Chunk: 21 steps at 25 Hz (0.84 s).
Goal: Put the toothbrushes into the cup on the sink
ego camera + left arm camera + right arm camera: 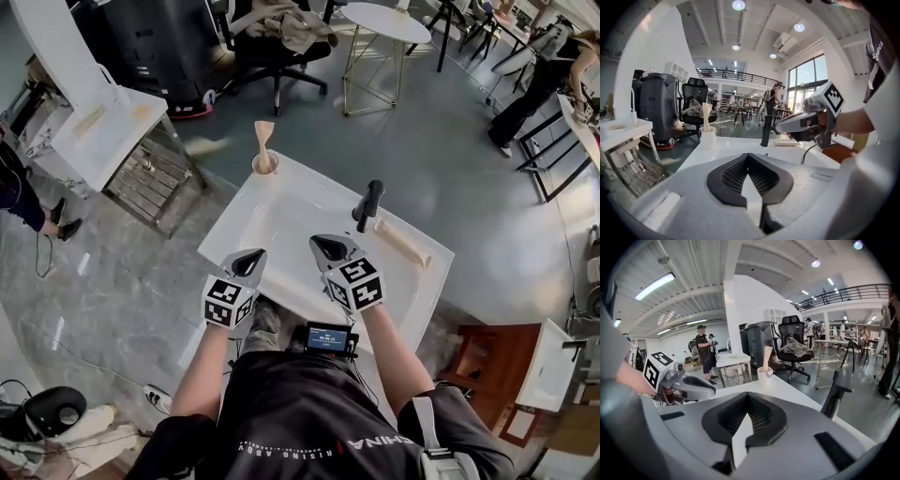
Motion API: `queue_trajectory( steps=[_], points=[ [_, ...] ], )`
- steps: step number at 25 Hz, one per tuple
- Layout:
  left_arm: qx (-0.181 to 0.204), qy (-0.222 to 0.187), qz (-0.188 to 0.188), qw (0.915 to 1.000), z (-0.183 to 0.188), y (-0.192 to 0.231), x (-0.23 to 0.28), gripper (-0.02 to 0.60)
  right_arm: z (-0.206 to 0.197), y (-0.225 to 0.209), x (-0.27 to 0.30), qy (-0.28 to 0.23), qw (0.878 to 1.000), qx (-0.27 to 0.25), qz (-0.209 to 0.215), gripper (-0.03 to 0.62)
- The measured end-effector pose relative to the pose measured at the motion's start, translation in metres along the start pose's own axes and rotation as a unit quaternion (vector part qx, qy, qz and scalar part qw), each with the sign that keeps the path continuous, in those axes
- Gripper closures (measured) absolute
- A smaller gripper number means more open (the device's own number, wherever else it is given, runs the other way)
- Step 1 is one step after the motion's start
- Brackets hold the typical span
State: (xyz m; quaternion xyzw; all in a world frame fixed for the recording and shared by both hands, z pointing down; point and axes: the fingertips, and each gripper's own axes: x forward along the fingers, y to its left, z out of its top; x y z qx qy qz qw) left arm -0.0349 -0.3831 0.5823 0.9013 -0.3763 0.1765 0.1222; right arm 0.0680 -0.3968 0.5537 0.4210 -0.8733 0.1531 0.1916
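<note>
A white cup (265,164) stands on the far left corner of the white sink (281,225), with pale wooden toothbrushes (263,137) upright in it. The left gripper view shows the same cup (708,138) and toothbrushes (707,115) ahead to the left. In the right gripper view the cup (764,373) sits straight ahead. My left gripper (247,263) and right gripper (328,247) hover side by side over the sink's near edge. Both are shut with nothing in them. The left gripper (749,157) and right gripper (749,397) show their pads meeting.
A black faucet (367,204) rises at the sink's far right, with a pale dish (403,242) beside it. A white table (103,131) stands at left, an office chair (272,47) and a round table (384,23) beyond. People stand at both sides.
</note>
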Motion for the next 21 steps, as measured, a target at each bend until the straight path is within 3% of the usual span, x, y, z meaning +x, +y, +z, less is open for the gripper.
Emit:
queue_trajectory(
  steps=[12,21],
  points=[
    [0.007,-0.011,0.018,0.9998,0.003,-0.009,-0.011,0.571,0.012,0.013,-0.019,-0.019,1.000,-0.015,0.008,0.586],
    [0.009,-0.007,0.011,0.9999,0.003,-0.009,-0.011,0.571,0.010,0.013,-0.015,-0.013,1.000,-0.015,0.003,0.586]
  ],
)
